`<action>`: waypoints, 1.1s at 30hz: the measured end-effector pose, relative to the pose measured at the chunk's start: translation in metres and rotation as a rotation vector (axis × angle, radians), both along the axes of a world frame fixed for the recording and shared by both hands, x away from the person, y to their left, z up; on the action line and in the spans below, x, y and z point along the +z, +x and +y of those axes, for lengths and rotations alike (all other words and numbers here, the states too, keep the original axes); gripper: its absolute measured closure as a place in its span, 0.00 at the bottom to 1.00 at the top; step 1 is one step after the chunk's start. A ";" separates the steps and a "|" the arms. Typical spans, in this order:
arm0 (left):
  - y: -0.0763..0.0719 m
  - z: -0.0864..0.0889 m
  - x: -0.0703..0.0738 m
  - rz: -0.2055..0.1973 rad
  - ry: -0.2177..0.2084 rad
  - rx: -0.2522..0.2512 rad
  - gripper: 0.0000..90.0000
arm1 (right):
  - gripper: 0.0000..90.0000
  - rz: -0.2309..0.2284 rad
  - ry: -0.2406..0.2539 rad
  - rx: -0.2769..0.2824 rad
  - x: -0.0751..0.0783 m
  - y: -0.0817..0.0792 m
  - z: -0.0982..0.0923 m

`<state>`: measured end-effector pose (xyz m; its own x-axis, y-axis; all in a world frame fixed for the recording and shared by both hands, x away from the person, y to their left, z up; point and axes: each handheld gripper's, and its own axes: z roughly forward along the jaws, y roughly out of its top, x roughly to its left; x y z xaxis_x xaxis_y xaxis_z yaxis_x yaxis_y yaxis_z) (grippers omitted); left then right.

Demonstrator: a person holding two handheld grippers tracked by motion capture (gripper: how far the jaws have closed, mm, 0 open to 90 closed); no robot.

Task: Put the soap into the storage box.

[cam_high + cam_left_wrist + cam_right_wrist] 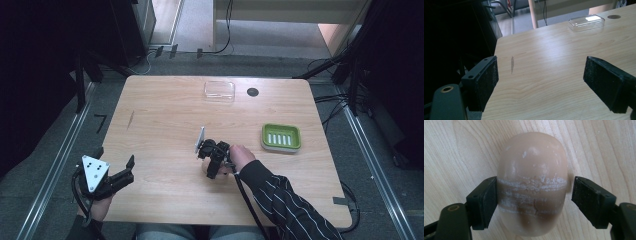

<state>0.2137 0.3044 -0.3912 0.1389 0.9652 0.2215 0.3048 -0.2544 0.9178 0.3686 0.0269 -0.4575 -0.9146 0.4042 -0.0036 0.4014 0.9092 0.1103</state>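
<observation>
As only one pad touches the smooth oval tan soap bar (532, 185), with a gap at 3 o'clock, it may be pushed sideways by the half-closed right gripper (532, 202); the left gripper (540, 82) is held wide, empty.

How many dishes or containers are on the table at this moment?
2. A green soap dish sits at the table's right side, beyond the right gripper. A clear plastic lid or box lies near the far edge, beside a dark round spot.
</observation>
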 end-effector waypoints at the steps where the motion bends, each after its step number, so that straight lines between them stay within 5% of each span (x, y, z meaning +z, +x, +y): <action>1: 0.000 0.000 0.000 0.001 0.002 -0.001 0.15 | 0.28 0.003 0.003 -0.001 0.000 0.000 0.000; 5: 0.000 0.000 0.000 -0.003 -0.001 0.000 0.15 | 0.36 0.012 0.005 0.009 -0.001 -0.002 0.002; 33: 0.000 -0.001 0.000 0.003 0.006 -0.009 0.15 | 0.38 -0.012 -0.012 0.001 0.003 -0.004 0.000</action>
